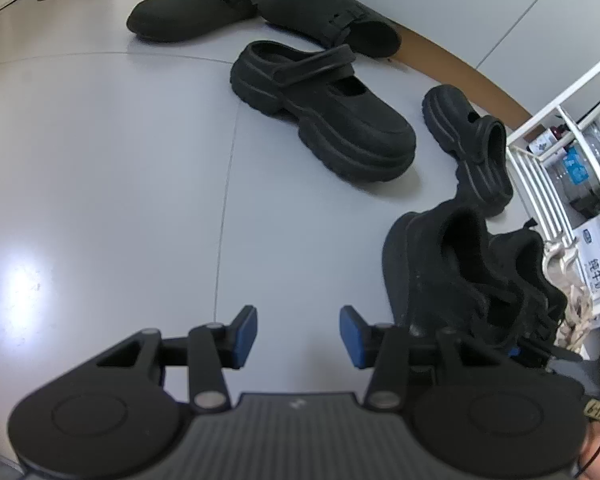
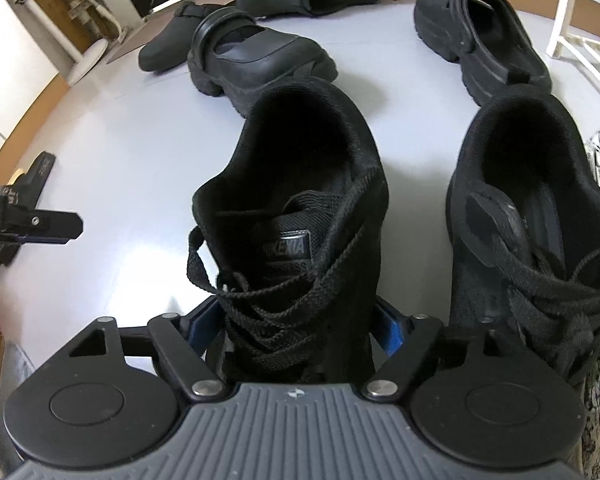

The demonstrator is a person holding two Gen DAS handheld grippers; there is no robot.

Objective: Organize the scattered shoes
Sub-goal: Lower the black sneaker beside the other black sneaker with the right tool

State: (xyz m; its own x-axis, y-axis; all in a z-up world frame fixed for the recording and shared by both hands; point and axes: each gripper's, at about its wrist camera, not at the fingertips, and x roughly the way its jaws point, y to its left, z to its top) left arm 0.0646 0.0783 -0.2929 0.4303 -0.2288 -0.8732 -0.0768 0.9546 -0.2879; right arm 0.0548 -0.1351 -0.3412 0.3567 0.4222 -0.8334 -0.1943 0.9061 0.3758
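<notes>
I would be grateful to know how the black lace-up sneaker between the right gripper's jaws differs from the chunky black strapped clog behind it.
The black lace-up sneaker has a fuzzy fabric upper, while the chunky black strapped clog looks smooth and moulded. The sneaker closes with laces; the clog has a single strap. The sneaker sits between the right gripper's jaws; the clog lies free on the pale floor. Both are black and upright.

Each handheld black two-finger gripper [image 1: 298,334] [image 2: 296,320] shares one build — a ribbed grey housing, round black discs, silver screw heads and blue finger pads [image 1: 247,334].
</notes>
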